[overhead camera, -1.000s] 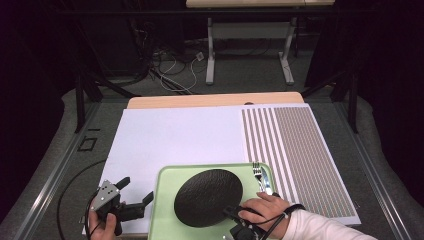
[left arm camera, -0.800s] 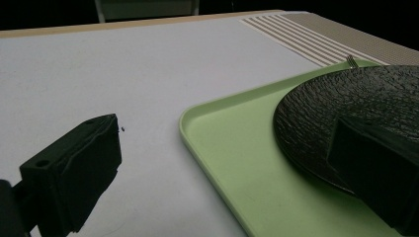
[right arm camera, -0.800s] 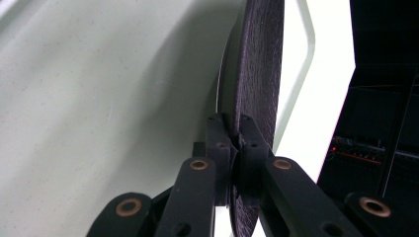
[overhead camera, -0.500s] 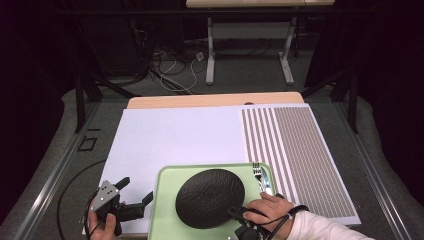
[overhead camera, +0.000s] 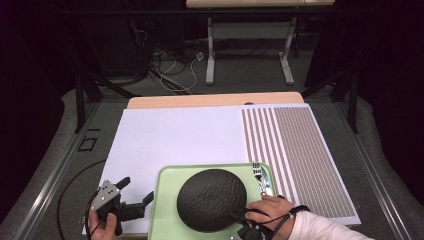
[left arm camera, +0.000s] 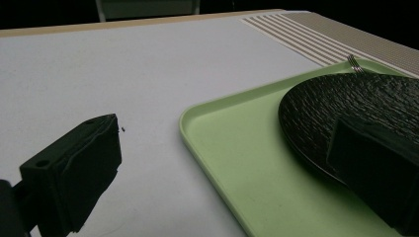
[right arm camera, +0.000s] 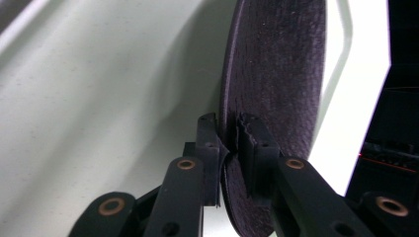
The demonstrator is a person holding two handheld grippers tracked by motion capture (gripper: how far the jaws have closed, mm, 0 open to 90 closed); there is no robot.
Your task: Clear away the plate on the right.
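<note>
My right gripper (right arm camera: 228, 129), jaws just easing apart, barely pinches the black plate's (overhead camera: 212, 199) near rim; it could slip onto the green tray (overhead camera: 167, 187).

Count of items on the tabletop (overhead camera: 210, 101): one green tray (overhead camera: 167, 200); one black textured plate (overhead camera: 211, 200) on the tray; one fork (overhead camera: 258, 175) at the tray's right edge; one white sheet (overhead camera: 175, 135); one striped mat (overhead camera: 300, 150). Grippers present: two.
</note>
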